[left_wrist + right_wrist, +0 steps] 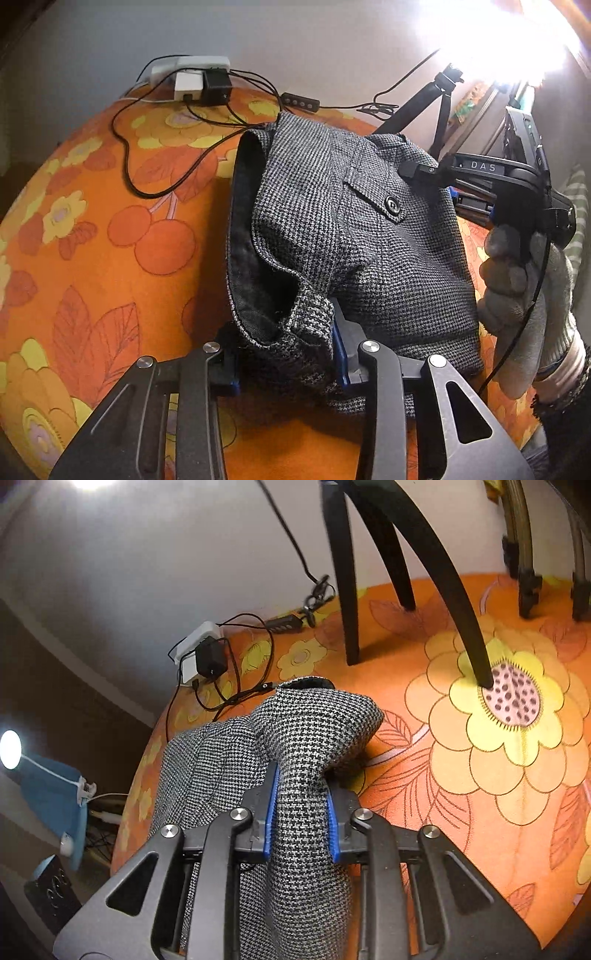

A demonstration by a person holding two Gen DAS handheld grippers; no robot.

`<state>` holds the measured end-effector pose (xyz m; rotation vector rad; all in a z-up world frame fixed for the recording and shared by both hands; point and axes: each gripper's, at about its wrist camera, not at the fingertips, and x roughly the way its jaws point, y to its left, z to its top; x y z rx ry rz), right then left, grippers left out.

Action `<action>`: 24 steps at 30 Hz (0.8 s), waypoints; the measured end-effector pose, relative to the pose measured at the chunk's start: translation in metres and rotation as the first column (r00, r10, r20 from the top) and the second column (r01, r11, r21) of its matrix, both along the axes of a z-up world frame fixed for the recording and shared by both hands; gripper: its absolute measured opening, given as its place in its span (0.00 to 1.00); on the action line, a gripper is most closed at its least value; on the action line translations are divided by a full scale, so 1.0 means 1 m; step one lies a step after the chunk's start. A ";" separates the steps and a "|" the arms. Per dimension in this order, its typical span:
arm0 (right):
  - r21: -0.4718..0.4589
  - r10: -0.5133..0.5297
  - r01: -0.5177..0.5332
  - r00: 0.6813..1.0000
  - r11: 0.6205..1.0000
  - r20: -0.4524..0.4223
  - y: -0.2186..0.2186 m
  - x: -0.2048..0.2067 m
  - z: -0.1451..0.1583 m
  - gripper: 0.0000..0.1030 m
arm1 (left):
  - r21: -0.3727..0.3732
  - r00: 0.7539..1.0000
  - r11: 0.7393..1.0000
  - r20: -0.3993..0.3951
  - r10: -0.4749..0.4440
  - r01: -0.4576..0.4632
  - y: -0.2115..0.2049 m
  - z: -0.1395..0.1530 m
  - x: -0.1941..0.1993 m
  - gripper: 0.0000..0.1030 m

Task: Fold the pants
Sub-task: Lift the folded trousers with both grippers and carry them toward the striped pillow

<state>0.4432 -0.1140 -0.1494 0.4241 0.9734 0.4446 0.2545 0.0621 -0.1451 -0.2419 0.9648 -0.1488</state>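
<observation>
Left gripper [286, 354]: jaws narrowed onto a bunched fold at the near edge of the pants [354, 236]; the blue pads sit on either side of the cloth and appear to pinch it, at about 6 o'clock in the left wrist view.
Right gripper [301, 808]: jaws drawn in close, blue pads pressing both sides of a thick roll of the houndstooth fabric, at 6 o'clock in its own view. From the left wrist it shows at 3 o'clock, in a gloved hand [524, 295], its finger tip lying on the fabric near the pocket button [392, 204].
Pants: a grey houndstooth heap on the orange flowered tablecloth [110, 229], the dark lining showing at 9 o'clock of the heap. The cloth bulges up ahead of the right pads.
Step in hand, as I judge it: both edges gripped, ready to lift and carry the fold over.
How to do it well: raise both hands together and level, keep the cloth taut between them so no crease forms, and lay it edge to edge.
Hazards: cables [192, 122] and a power strip [188, 68] at 11 o'clock, tripod legs [343, 576] at 12 o'clock; keep the swing away from them.
</observation>
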 end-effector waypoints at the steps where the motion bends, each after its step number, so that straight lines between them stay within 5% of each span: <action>1: -0.008 0.004 -0.004 1.000 1.000 0.007 0.000 -0.002 0.002 0.21 | 0.004 1.000 1.000 0.004 -0.001 0.001 -0.001 0.001 0.000 0.33; 24: -0.141 0.093 -0.071 0.983 0.987 0.157 0.026 -0.042 0.065 0.18 | 0.005 0.996 0.999 0.087 -0.036 0.035 0.000 0.035 -0.019 0.28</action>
